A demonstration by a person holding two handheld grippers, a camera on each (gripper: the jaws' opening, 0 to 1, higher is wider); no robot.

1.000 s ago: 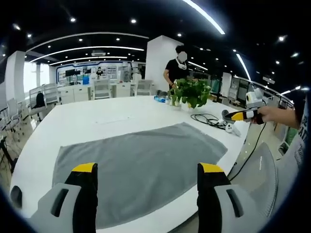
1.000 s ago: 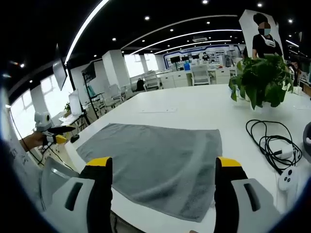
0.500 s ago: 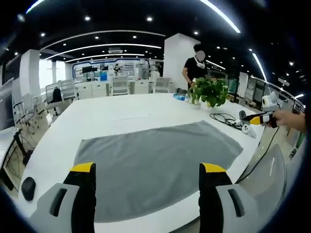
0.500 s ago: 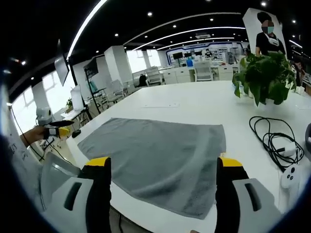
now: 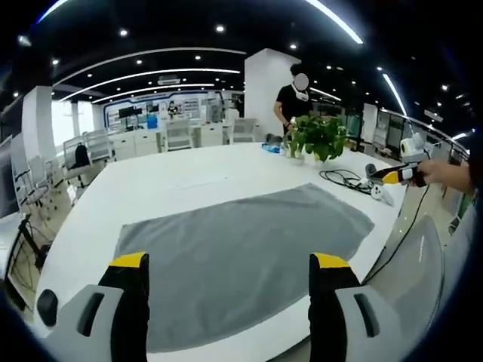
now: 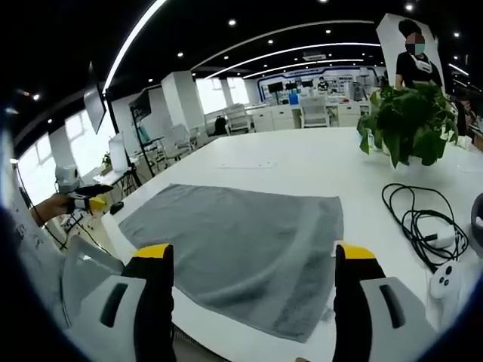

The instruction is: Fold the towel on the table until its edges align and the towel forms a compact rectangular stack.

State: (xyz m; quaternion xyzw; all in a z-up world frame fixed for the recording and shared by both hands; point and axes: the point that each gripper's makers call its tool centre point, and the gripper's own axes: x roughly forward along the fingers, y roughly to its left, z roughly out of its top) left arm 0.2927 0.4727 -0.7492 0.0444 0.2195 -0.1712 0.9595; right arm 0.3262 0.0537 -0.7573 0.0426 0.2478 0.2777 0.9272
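Grey towel [image 5: 241,256] spread flat on white table [image 5: 151,188], left gripper [image 5: 226,264] and right gripper [image 6: 256,253] both spread wide, empty

The towel [image 5: 241,249] is grey cloth, matt, with a fine napped weave that looks soft and slightly rough; its far edge shows a looser fringe. The worktop [image 5: 151,188] beneath it is white, smooth and faintly glossy, catching soft reflections of the ceiling lights. The left hand-held gripper [image 5: 226,317] and the right hand-held gripper [image 6: 253,302] have matt grey plastic shells, black jaws and yellow, smooth tips. The cable [image 6: 415,219] is black with a slight rubbery sheen.
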